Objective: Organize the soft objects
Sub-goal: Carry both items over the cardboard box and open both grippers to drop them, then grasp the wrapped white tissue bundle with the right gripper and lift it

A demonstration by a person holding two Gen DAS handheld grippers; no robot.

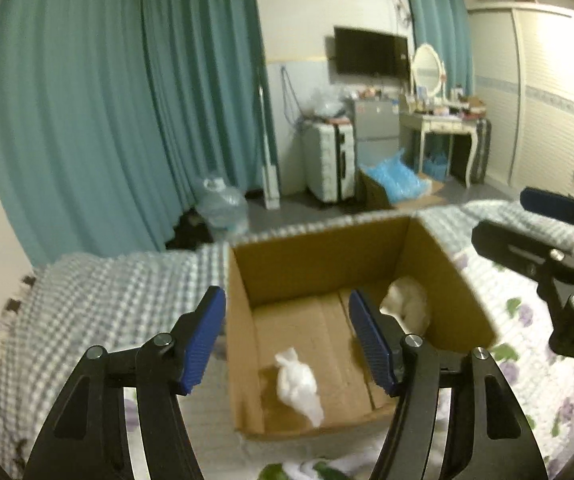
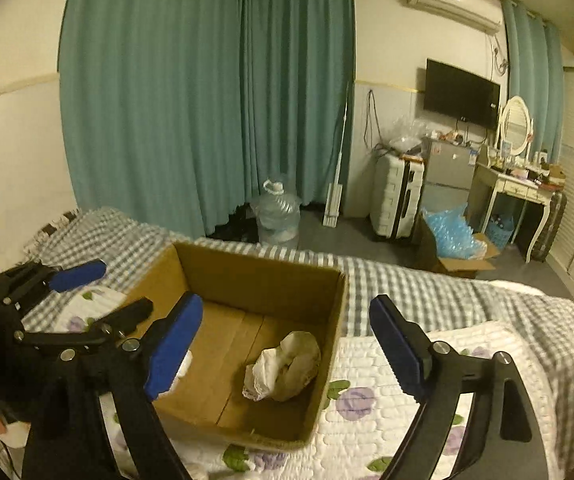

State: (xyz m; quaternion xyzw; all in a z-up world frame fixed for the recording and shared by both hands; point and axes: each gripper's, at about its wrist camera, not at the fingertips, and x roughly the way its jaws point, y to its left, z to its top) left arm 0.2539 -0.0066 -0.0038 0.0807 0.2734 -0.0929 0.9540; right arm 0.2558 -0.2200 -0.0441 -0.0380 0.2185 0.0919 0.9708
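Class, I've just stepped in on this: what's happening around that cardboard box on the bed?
A person holds a claw in each hand over an open cardboard box standing on the bed. Two soft items already lie inside: a white bundle and a crumpled beige cloth. The left claw and right claw both stand open above the box, with nothing gripped in either.

Dim indoor light w/ a yellow-green cast in both views; soft motion blur on the open brown cardboard box (image 1: 327, 264) and grey-checked bedspread (image 1: 99, 304); heavy fisheye bend at edges, black vignette in corners; faint glare on the white wall air-conditioner (image 2: 453, 0); shadows weak, diffuse.
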